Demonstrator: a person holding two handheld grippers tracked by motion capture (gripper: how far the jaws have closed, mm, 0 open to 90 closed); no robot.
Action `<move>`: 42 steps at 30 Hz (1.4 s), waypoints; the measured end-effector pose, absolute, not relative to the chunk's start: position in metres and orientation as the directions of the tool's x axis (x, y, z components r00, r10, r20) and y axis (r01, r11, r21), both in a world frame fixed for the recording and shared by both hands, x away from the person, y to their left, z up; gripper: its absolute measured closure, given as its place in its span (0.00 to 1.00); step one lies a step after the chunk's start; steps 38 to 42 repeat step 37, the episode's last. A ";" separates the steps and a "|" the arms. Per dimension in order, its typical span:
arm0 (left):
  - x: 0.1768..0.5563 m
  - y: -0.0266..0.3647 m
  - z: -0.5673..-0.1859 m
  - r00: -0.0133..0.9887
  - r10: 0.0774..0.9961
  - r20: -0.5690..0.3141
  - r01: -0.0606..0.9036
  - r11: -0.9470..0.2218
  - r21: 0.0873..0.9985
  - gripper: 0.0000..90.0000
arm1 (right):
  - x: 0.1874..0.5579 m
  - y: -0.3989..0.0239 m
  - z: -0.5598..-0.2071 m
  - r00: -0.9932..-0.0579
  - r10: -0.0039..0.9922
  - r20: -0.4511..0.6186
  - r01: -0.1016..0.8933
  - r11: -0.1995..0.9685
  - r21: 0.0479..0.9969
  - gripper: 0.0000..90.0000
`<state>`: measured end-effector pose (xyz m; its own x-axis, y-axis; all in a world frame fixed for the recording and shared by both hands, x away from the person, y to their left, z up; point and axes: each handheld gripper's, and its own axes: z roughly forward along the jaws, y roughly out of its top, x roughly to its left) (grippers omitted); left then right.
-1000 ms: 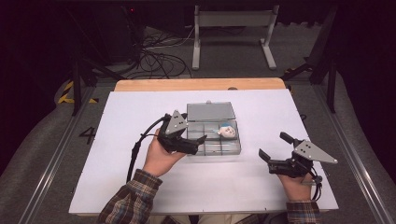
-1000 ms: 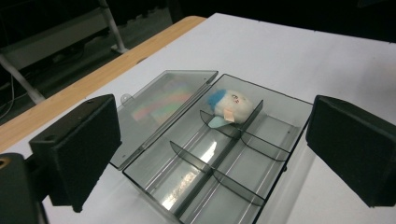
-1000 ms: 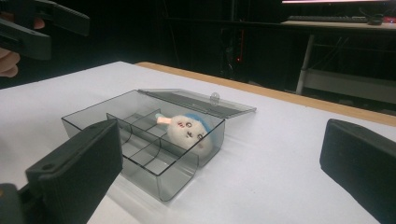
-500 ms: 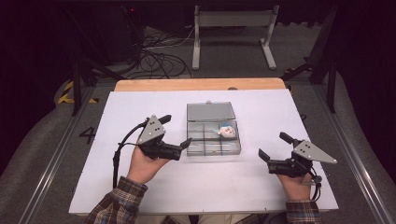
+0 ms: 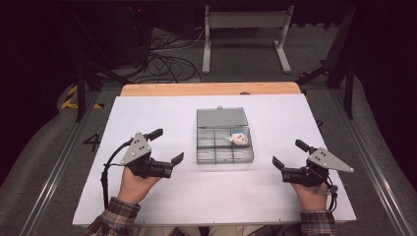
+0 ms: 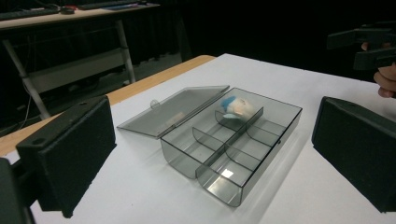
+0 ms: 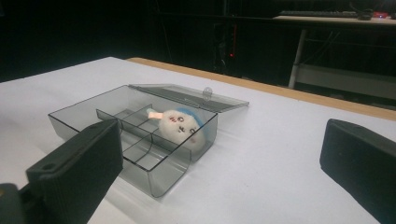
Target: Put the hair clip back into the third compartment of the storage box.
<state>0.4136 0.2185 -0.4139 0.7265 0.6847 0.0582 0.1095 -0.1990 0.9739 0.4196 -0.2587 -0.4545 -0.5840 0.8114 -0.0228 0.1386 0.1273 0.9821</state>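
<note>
A clear grey compartment box (image 5: 224,147) lies mid-table, its lid (image 5: 221,118) swung flat behind it. A small white plush toy with a blue cap (image 5: 239,138) rests in the box's far right compartment. My left gripper (image 5: 167,145) hovers left of the box, apart from it. It is open, its jaws having just widened a little, with nothing between them. In the left gripper view the box (image 6: 233,140) and the toy (image 6: 237,107) lie ahead of the jaws. My right gripper (image 5: 288,153) stands open to the right of the box. The right gripper view faces the toy (image 7: 182,127) in the box (image 7: 140,140).
A white sheet (image 5: 162,196) covers the table, with a wooden strip (image 5: 206,89) along its far edge. Cables (image 5: 167,59) and a metal stand (image 5: 243,22) sit on the floor beyond. The other hand's gripper (image 6: 369,44) shows at the top right of the left gripper view.
My left gripper has drawn back from the box, moving left and toward the person. The right gripper, the box and the toy have not moved.
</note>
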 end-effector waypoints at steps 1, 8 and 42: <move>0.413 0.221 -0.416 0.724 0.688 0.055 0.110 -0.193 0.975 0.00 | 0.420 -0.259 -0.455 -0.581 0.814 -0.023 0.142 0.128 0.982 0.00; 0.405 0.240 -0.425 0.716 0.697 0.044 0.108 -0.173 0.979 0.00 | 0.421 -0.258 -0.456 -0.578 0.816 -0.022 0.147 0.130 0.981 0.00; 0.388 0.281 -0.453 0.697 0.716 0.036 0.089 -0.137 0.987 0.00 | 0.418 -0.264 -0.455 -0.568 0.822 -0.018 0.128 0.110 0.986 0.00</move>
